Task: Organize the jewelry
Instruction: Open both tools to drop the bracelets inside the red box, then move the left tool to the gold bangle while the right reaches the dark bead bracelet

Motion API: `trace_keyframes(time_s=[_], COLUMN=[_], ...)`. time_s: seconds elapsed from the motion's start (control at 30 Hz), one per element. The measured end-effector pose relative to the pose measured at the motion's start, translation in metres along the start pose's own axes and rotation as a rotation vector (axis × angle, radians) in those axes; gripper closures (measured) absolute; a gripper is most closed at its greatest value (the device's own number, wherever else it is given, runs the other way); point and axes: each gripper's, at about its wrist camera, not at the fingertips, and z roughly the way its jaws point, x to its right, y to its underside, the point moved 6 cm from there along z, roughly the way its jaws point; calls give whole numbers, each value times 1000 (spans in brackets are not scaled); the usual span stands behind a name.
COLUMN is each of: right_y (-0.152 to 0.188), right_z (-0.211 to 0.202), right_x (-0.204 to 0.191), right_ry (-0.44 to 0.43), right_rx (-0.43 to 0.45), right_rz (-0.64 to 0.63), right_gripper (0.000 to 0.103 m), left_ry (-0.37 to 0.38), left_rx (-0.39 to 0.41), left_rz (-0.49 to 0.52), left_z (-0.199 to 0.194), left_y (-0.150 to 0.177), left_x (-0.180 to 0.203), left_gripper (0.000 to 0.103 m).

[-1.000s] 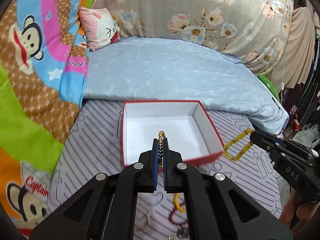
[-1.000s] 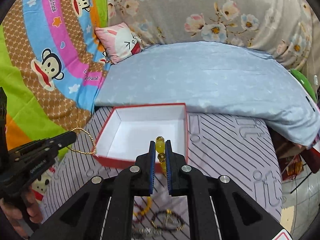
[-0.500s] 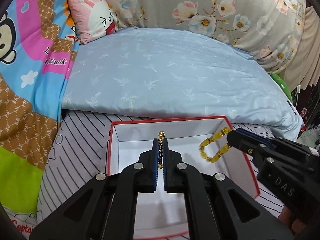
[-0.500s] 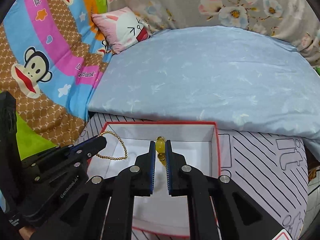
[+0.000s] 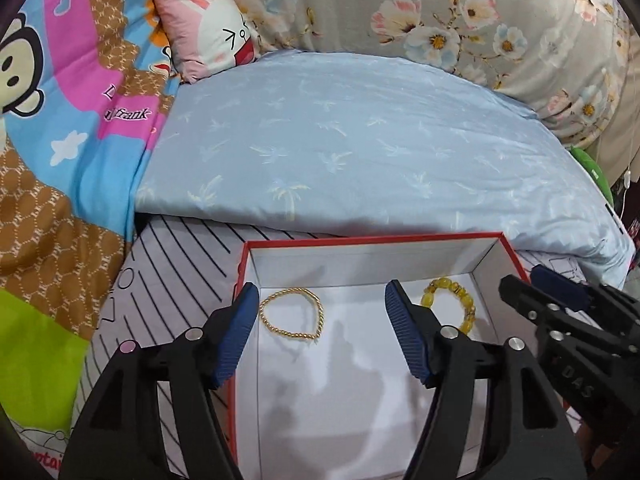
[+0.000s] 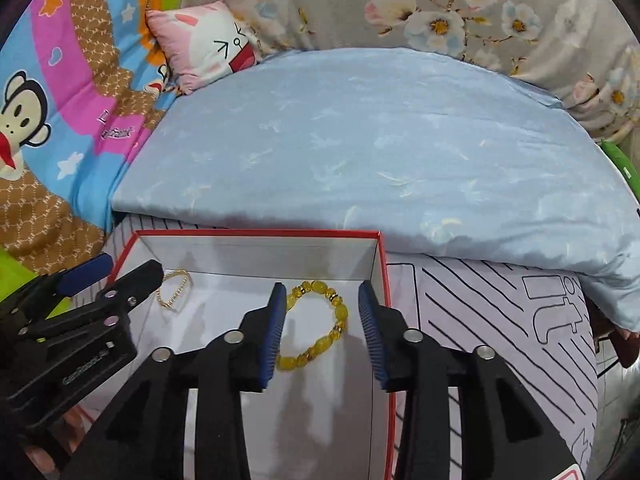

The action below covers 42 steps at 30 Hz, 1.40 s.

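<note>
**Two bracelets lie in the red box, both grippers open above them**

The left gripper hangs over the red box with its jaws spread wide; they have just been opening, and nothing is pinched between the blue pads. Between and below those pads, the gold bracelet lies flat on the white floor of the box, near the far-left corner, free of the fingers.

The right gripper is over the same box, closer to its right wall. Its jaws have also just been opening and stand apart, less widely than the left ones. The yellow bead bracelet lies on the box floor in the gap between the pads; whether its left edge brushes the left pad cannot be told, but the pads do not press on it.

Each camera catches the other tool at its edge: the right gripper at the right side of the left wrist view, the left gripper at the left side of the right wrist view, beside the gold bracelet.

The box sits on a grey striped sheet. Just behind it is a pale blue pillow, then a flowered grey cover. A pink cartoon cushion and a bright monkey-print blanket fill the left.
</note>
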Motion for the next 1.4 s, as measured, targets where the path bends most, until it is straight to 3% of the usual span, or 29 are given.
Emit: trace_keyframes(time_s=[0.4, 0.7, 1.23, 1.4], right_y=[52, 108, 200, 215], right_z=[-74, -112, -134, -135], right_x=[-15, -15, -6, -1], right_ry=[-25, -54, -35, -31], right_rx=[40, 3, -113, -137], right_rz=[-13, 11, 26, 38], right_gripper=[60, 60, 60, 60], left_ry=[-25, -32, -82, -52], left_rx=[-7, -49, -197, -218], left_rz=[-29, -72, -124, -123], left_z=[-65, -106, -117, -120], left_y=[48, 101, 199, 215], left_x=[-11, -25, -58, -52], left_gripper=[41, 41, 41, 38])
